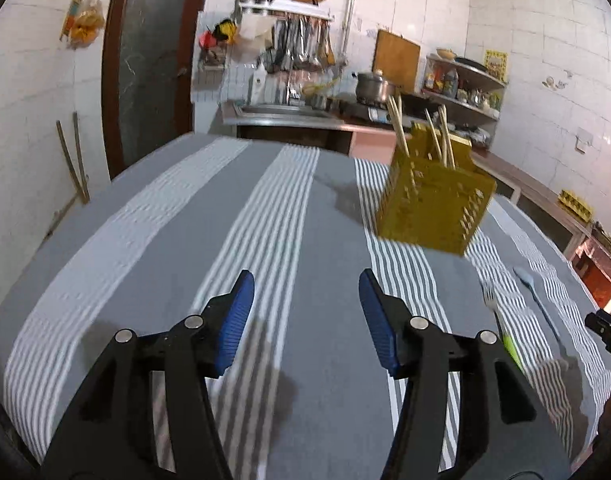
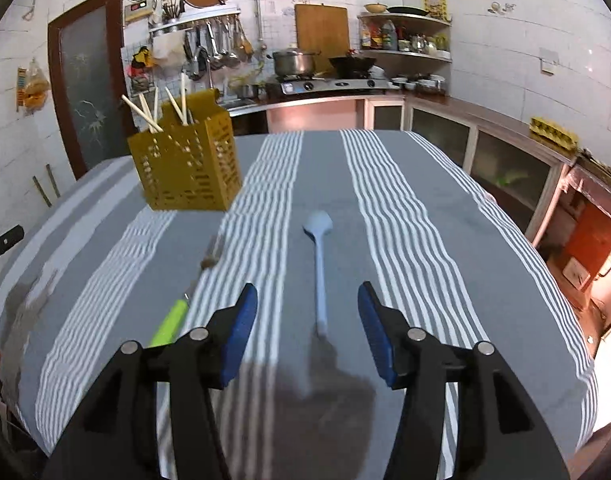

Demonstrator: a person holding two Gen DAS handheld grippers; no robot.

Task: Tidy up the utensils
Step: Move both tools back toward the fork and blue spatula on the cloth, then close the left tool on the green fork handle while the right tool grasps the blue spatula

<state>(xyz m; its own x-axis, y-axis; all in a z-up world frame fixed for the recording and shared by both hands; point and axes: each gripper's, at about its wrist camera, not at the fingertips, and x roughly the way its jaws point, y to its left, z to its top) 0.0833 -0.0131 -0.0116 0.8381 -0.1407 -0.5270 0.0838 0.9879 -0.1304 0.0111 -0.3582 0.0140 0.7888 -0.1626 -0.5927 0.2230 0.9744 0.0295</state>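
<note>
A table covered with a grey and white striped cloth (image 2: 325,184) fills both wrist views, with a tiled kitchen behind it. The landmark is a yellow perforated utensil holder (image 2: 187,164) standing upright on the cloth, with several pale chopsticks (image 2: 145,114) leaning out of its top. Nearer the cameras than the holder lie two utensils, both flat on the cloth and apart from each other: a fork with a bright green handle (image 2: 185,300), tines pointing toward the holder, and a light blue spoon (image 2: 319,264) on the side of the fork away from the holder, its bowl at the far end. The right gripper (image 2: 307,328) hovers above the cloth with its blue-padded jaws spread apart and nothing clasped; the spoon's handle end lies between and below them, untouched. The left gripper (image 1: 305,316) is likewise released and empty above bare cloth, with the holder (image 1: 433,204) ahead of it to one side and the fork (image 1: 501,328) and spoon (image 1: 539,308) beyond its right finger
</note>
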